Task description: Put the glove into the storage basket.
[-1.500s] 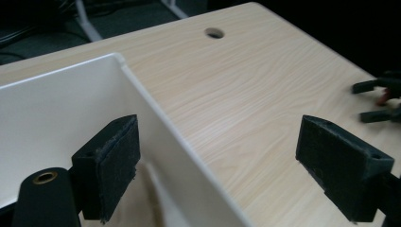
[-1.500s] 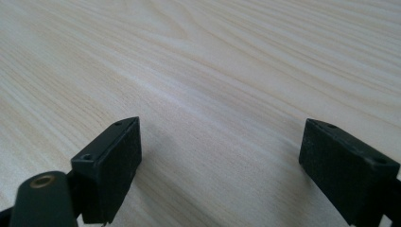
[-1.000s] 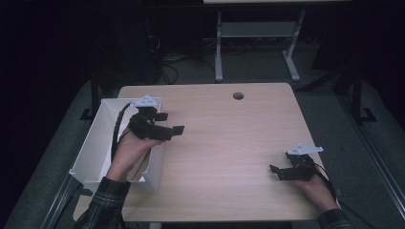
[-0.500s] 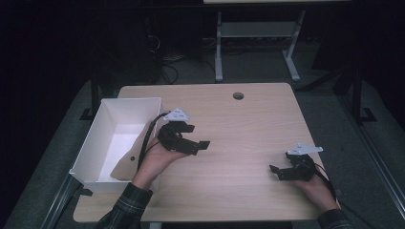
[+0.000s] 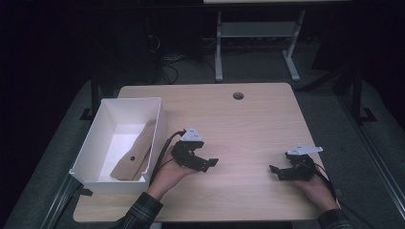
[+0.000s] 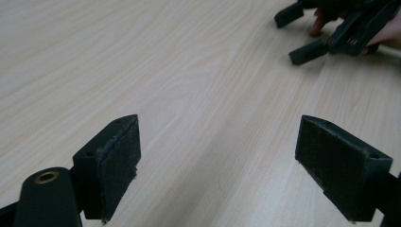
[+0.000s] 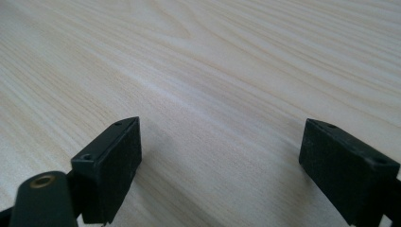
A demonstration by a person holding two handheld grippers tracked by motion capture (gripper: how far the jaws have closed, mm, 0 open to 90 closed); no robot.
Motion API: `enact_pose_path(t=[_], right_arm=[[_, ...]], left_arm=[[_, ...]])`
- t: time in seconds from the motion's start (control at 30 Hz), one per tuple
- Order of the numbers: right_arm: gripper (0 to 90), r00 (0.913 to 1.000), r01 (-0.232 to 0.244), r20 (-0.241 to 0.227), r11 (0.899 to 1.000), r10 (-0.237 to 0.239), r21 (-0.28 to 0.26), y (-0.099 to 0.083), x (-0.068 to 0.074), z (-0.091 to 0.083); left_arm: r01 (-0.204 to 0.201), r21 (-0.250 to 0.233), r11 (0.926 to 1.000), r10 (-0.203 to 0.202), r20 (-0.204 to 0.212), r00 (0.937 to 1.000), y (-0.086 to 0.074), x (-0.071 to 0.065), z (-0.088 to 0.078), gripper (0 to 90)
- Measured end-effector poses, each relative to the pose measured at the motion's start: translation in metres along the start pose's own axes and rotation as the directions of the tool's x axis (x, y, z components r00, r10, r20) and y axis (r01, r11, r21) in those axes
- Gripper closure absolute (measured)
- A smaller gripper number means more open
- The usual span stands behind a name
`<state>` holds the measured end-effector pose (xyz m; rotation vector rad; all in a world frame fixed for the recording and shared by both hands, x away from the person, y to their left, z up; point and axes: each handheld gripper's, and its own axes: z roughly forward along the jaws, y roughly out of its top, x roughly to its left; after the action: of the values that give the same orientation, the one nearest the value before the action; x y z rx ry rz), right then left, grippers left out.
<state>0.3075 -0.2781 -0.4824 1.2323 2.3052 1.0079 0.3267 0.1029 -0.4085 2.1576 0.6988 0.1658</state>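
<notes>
A white bin (image 5: 90, 155) stands at the table's left edge with a flat brown piece (image 5: 134, 155) lying in it against its right wall. My left gripper (image 5: 208, 163) rests low over the wooden table (image 5: 248, 129) just right of the bin, open, with nothing between its jaws. In the left gripper view its own gripper (image 6: 227, 161) stands wide over bare wood, and the right gripper (image 6: 326, 28) shows at the top right. My right gripper (image 5: 278, 171) sits near the front right of the table, open and empty; its own view has the gripper (image 7: 227, 161) over bare wood.
A round cable hole (image 5: 238, 95) is in the table's far edge. Behind the table stands a grey metal frame (image 5: 253, 33) on a dark floor. Cables (image 5: 162, 148) trail from the left gripper along the bin's side.
The left hand has come out of the bin and moved right onto the table. The brown piece now lies uncovered in the bin. The right gripper has stayed put.
</notes>
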Motion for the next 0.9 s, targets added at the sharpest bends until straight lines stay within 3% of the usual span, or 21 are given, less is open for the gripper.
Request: enact_pose_path(t=[0.03, 0.4, 0.5, 0.7, 0.9], right_arm=[[13.3, 1.0, 0.0, 0.0, 1.0, 0.0, 0.0, 0.0, 0.0, 0.0], [13.3, 0.9999, 0.01, -0.003, 1.0, -0.01, -0.001, 0.0, 0.0, 0.0], [13.1, 0.9999, 0.01, -0.004, 1.0, -0.01, 0.0, 0.0, 0.0, 0.001], [13.0, 0.9999, 0.007, -0.009, 1.0, -0.007, 0.0, 0.001, 0.001, 0.001], [13.0, 0.9999, 0.009, -0.01, 1.0, -0.009, 0.0, 0.001, 0.001, 0.001]], left_arm=[[0.012, -0.002, 0.9999, -0.012, -0.001, 0.9999, -0.003, -0.001, 0.003, 14.6], [-0.027, 0.048, 0.9985, 0.029, -0.04, 0.9988, -0.033, -0.001, 0.026, 14.5], [-0.052, 0.079, 0.9955, 0.057, -0.07, 0.9959, -0.039, -0.002, 0.032, 14.5], [-0.077, 0.14, 0.9872, 0.09, -0.083, 0.9925, -0.05, -0.002, 0.041, 14.4], [-0.083, 0.092, 0.9923, 0.091, -0.082, 0.9925, -0.055, -0.003, 0.042, 13.2]])
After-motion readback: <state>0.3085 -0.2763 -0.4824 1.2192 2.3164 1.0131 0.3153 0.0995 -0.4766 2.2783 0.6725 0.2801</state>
